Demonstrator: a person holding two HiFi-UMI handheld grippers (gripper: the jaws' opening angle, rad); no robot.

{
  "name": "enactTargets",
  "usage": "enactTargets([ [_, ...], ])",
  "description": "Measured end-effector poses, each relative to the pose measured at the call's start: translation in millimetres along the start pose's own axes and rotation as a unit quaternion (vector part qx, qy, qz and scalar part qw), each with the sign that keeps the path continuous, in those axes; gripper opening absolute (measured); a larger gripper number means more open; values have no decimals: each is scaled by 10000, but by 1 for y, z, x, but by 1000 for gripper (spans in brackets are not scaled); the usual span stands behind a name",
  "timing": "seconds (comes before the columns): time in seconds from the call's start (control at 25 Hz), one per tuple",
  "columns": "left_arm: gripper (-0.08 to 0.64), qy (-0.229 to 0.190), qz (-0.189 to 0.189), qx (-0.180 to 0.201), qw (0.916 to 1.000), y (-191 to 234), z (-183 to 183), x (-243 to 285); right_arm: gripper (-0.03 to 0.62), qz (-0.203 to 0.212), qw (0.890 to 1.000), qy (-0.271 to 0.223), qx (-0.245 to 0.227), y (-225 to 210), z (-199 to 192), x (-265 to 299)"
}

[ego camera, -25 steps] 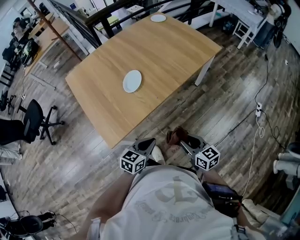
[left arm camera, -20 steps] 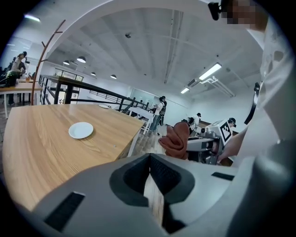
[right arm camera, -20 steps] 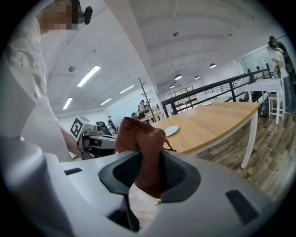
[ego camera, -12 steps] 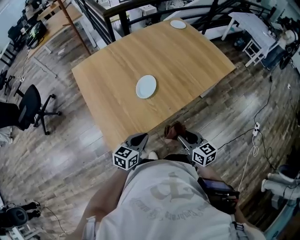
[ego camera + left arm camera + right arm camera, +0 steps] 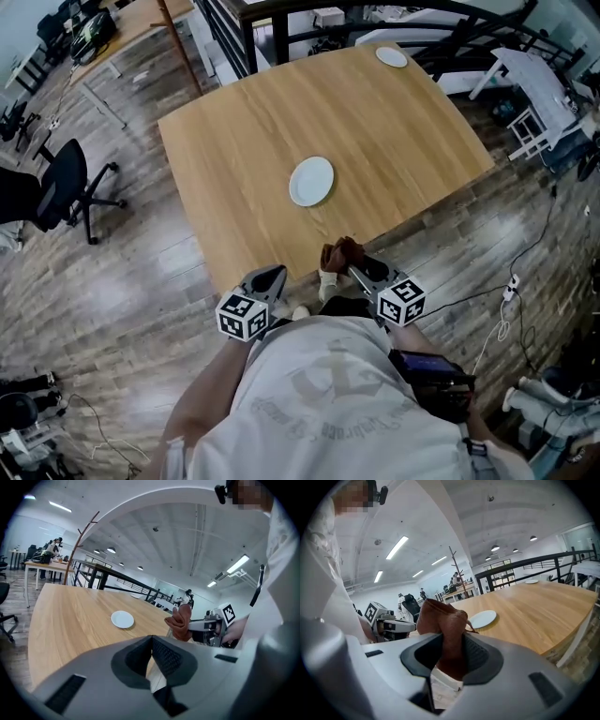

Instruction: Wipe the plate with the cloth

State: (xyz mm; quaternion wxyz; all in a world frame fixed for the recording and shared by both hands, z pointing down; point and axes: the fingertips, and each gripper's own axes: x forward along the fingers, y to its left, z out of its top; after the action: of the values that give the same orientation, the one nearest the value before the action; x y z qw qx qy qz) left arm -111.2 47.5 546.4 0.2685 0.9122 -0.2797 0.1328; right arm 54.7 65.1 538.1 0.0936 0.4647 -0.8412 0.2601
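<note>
The right gripper [image 5: 451,649] pinches one crumpled brown cloth [image 5: 440,618]. The left gripper [image 5: 152,644] has its jaws pressed together on nothing. Beyond them, on the light wooden table [image 5: 234,141], are two plates: a round white plate [image 5: 311,181] mid-table and a second white plate [image 5: 392,56] at the far edge.

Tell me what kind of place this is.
Probably an open-plan office or lab workspace. A rolling office chair stands on the wood floor, a big wooden table has more desks beyond it, a black railing runs behind, and strip lights line the ceiling.
</note>
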Motion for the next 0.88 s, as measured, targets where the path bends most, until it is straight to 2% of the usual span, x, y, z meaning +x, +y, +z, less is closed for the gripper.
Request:
enactTargets([
  [0.36,12,-55,447,-49,9990,36,45,37,129,525,9981,309,-100,-42,36,66],
  [0.64,12,42,866,-290,9958,50,58,66,129,857,9935,744,-50,-82,37,100],
  [0.88,12,104,1176,-450,9920,59,69,90,129,1140,9869,1107,-272,-112,41,123],
])
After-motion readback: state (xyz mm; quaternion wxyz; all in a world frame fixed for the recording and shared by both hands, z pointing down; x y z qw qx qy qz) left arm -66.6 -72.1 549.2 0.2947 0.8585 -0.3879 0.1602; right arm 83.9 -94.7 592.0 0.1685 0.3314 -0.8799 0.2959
